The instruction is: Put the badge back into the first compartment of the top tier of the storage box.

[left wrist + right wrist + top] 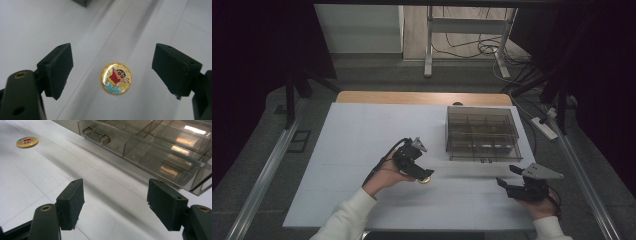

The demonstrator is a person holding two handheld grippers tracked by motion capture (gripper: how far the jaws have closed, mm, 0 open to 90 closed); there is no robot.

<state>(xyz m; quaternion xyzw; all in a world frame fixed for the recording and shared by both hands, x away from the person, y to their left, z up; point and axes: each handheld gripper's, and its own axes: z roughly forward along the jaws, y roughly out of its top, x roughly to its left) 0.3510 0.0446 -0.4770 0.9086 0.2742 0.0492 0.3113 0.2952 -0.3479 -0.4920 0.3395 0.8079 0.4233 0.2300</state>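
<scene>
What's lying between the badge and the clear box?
Nothing: in the right gripper view, bare white table runs from the badge to the box.

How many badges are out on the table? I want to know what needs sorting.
1. The round cartoon badge lies flat on the white table, between the open left gripper's jaws, untouched. The clear divided box looks empty, though reflections could hide something.

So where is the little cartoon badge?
The badge lies flat on the white table, between the left gripper's open jaws, left of the clear box.
</scene>
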